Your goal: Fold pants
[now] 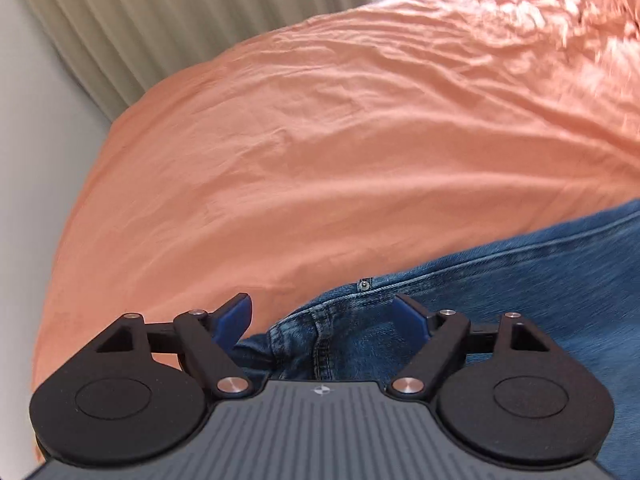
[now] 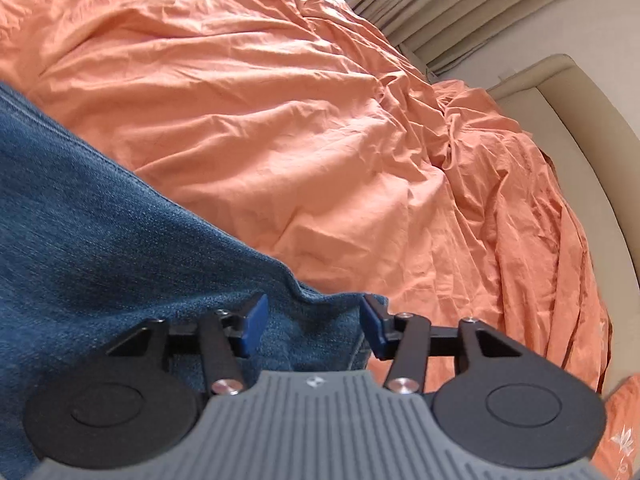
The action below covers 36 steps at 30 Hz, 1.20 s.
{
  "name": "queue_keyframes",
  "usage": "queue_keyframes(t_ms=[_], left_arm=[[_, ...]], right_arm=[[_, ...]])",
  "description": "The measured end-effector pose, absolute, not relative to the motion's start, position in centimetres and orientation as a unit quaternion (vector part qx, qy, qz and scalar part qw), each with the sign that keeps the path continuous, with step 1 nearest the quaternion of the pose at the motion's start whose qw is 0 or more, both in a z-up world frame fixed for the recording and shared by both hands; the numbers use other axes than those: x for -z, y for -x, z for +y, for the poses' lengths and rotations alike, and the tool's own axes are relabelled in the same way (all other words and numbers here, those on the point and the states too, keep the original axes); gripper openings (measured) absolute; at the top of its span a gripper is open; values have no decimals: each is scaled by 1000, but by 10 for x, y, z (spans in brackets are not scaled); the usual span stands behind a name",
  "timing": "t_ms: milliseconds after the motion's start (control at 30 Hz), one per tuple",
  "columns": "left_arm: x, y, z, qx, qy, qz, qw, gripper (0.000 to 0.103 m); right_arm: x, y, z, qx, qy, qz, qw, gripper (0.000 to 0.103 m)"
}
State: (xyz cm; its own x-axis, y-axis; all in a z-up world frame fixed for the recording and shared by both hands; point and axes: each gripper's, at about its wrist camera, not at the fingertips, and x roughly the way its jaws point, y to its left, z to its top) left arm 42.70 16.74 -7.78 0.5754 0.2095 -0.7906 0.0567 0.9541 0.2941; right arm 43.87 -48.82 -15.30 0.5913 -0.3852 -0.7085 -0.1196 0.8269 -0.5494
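Blue denim pants [image 1: 520,280] lie on an orange bedsheet [image 1: 320,140]. In the left wrist view my left gripper [image 1: 326,312] is open, its blue-padded fingers [image 1: 236,316] spread over the waistband corner with its rivet [image 1: 363,285]. In the right wrist view the pants [image 2: 100,220] fill the lower left. My right gripper [image 2: 316,324] is open just above a folded denim edge, with cloth between the fingers [image 2: 256,324] but not pinched.
The wrinkled orange sheet [image 2: 320,120] covers the bed. Beige curtains [image 1: 140,28] hang beyond the bed's left edge. A cream padded headboard [image 2: 580,120] and curtains [image 2: 460,12] stand at the right. The sheet bunches into folds [image 2: 500,168] near the headboard.
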Motion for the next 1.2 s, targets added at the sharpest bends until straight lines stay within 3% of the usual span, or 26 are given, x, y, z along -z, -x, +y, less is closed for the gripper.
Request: queue_keyframes(t_ms=[200, 333, 400, 633, 867, 933, 1100, 1200], left_arm=[[35, -374, 204, -60, -22, 436, 898, 93], [38, -319, 247, -86, 96, 412, 902, 90], [49, -291, 270, -110, 155, 392, 900, 85], [125, -230, 330, -152, 397, 311, 850, 85], [180, -261, 336, -136, 495, 278, 812, 84], [183, -274, 336, -138, 488, 284, 814, 75], [165, -285, 334, -162, 453, 286, 829, 27], [133, -283, 330, -158, 416, 275, 852, 16]], right_arm=[[115, -384, -461, 49, 131, 460, 877, 60], [116, -343, -430, 0, 35, 478, 878, 61], [120, -325, -412, -22, 7, 479, 877, 61], [140, -288, -361, -46, -71, 471, 878, 62], [143, -272, -346, -32, -77, 469, 879, 62], [143, -269, -352, -19, -88, 471, 877, 62], [141, -263, -373, 27, -116, 475, 872, 62], [134, -260, -381, 54, -105, 468, 876, 61]])
